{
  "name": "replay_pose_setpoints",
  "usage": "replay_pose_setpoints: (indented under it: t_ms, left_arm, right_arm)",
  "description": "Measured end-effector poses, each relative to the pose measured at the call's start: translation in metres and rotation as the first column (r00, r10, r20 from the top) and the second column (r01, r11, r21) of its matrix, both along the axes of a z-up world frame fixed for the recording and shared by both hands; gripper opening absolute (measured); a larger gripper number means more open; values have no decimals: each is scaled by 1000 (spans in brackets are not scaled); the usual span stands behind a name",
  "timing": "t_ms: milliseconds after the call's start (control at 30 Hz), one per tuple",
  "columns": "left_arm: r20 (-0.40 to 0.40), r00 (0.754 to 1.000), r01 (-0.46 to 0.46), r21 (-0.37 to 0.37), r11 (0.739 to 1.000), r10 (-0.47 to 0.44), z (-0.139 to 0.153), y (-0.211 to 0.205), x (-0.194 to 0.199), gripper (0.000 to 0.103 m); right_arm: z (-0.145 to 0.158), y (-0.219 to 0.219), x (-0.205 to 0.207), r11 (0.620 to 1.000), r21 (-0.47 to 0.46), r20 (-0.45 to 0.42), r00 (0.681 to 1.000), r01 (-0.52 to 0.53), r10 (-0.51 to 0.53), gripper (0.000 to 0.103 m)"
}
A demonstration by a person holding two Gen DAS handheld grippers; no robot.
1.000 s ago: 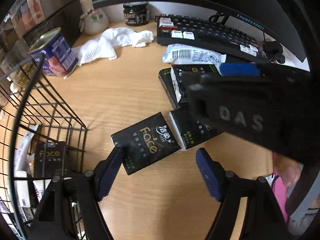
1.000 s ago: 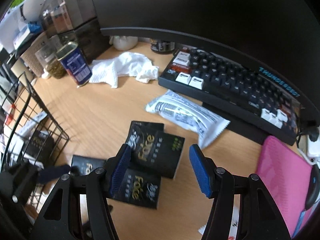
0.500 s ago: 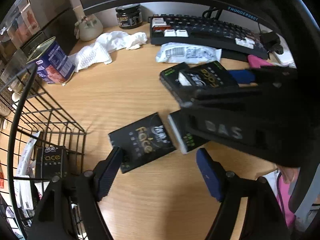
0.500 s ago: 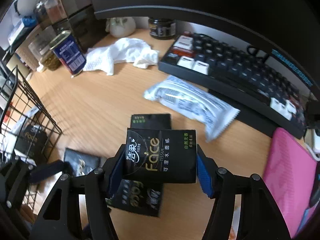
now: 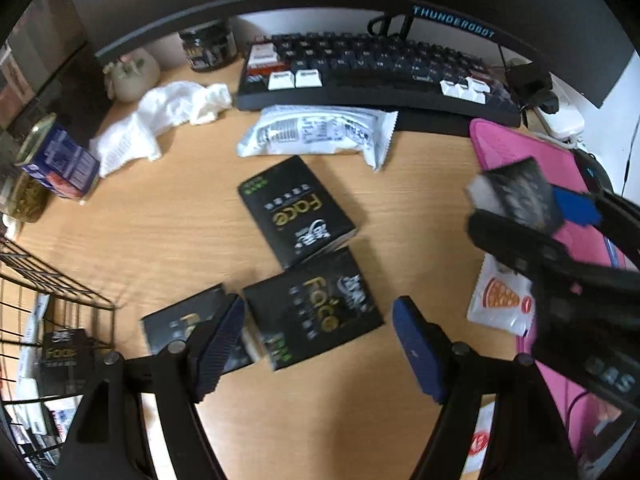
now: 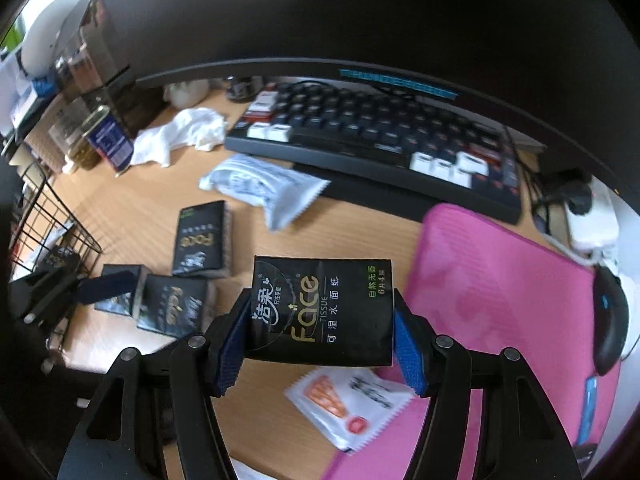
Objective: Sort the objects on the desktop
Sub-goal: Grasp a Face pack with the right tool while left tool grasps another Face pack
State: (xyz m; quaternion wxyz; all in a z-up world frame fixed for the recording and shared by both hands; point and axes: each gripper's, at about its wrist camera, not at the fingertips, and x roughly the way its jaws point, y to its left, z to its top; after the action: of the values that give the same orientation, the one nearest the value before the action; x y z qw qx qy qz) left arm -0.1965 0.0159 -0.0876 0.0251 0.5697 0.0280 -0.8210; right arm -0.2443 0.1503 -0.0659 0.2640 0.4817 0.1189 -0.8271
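My right gripper is shut on a black Face tissue pack, held up over the desk's right side; the held pack also shows in the left wrist view. My left gripper is open, low over a second black tissue pack. A third pack lies just beyond it, and another lies by the left finger. The wire basket at the left holds one more black pack.
A keyboard, a white wrapped packet, a white cloth, a blue tin and a jar stand at the back. A pink pad, a mouse and a small pizza-print sachet lie at the right.
My right gripper closed on a tissue pack, lifted it and carried it to the right. My left gripper shifted right, from the leftmost pack to over the one beside it.
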Motion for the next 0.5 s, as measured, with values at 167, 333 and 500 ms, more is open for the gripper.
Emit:
replay_pose_setpoints:
  t_ms: [167, 333, 500]
  left_arm:
    - [36, 999, -20, 3, 1000, 20, -15, 1, -10, 79]
    - [22, 1000, -12, -3, 1000, 12, -13, 4, -9, 70]
    - [13, 1000, 4, -13, 1000, -4, -8, 7, -3, 69]
  right_arm:
    - [-5, 16, -4, 1000, -23, 15, 1000, 17, -16, 62]
    - [-11, 21, -6, 999, -28, 28, 999, 19, -18, 62]
    - [-10, 20, -3, 999, -30, 26, 1000, 14, -13, 62]
